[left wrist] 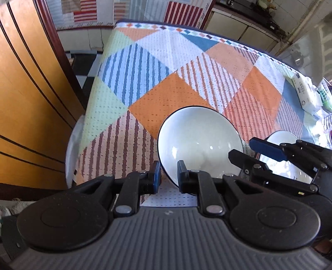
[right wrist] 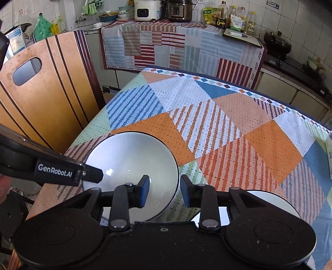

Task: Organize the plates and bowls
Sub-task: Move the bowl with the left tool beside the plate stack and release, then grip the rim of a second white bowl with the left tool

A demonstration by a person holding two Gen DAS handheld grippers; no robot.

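The tabletop point(right wrist: 238, 116) is covered with a cloth of orange, blue, white and striped patches and fills most of both views. Beside its left edge stands a wooden chair back point(right wrist: 47, 97) with dark lines and an oval handle hole. Behind the tabletop runs a kitchen counter point(right wrist: 182, 45) draped in a similar striped cloth, with a white rice cooker point(right wrist: 146, 9) and a row of bottles point(right wrist: 236, 17) on top.

On the near part of the tabletop sits a large white bowl point(right wrist: 132, 164) with a thin dark rim. In the left wrist view this bowl point(left wrist: 200, 143) looks tilted. To its right, near the front edge, lies a second white dish point(right wrist: 267, 199), mostly hidden behind the gripper body; whether it is a plate or a bowl cannot be told. The two dishes are close but apart.

The left gripper point(left wrist: 169, 176) has its jaws only a little apart, and the near rim of the large bowl stands between the blue pads; whether the pads press on it cannot be told. The right gripper point(right wrist: 165, 192) has its jaws apart, with the right rim of the large bowl in the gap and neither pad touching it.

A small white box point(left wrist: 305, 93) lies at the far right of the tabletop.
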